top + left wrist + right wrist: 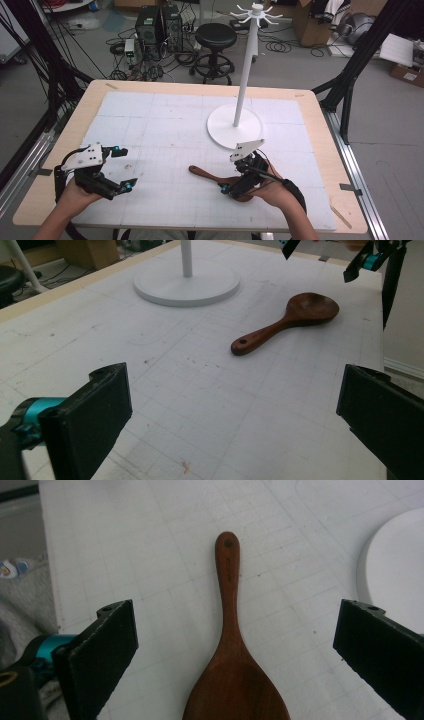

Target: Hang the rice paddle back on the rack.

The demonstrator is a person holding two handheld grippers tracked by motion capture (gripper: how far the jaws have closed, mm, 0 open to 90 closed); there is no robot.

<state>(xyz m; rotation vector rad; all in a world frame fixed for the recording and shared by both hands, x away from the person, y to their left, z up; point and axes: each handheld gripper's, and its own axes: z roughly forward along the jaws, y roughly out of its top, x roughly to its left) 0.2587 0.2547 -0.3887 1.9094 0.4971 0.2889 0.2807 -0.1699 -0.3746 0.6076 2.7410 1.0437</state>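
The right claw [235,655], jaws spread wide, hovers over the bowl of the wooden spoon [231,645] lying flat on the desk [165,125] near the white stand's base [235,127]; light, stiff and smooth, it probably grips best at its narrow neck.

A pale wooden table [60,150] topped with a white gridded mat [165,130] stands on a grey concrete floor [395,130]. Behind it sit a black round stool [215,37], two dark computer towers [159,25] amid tangled cables [150,67], and cardboard boxes [310,22] to the far right. Black frame struts [365,50] flank both sides, under even, flat light.
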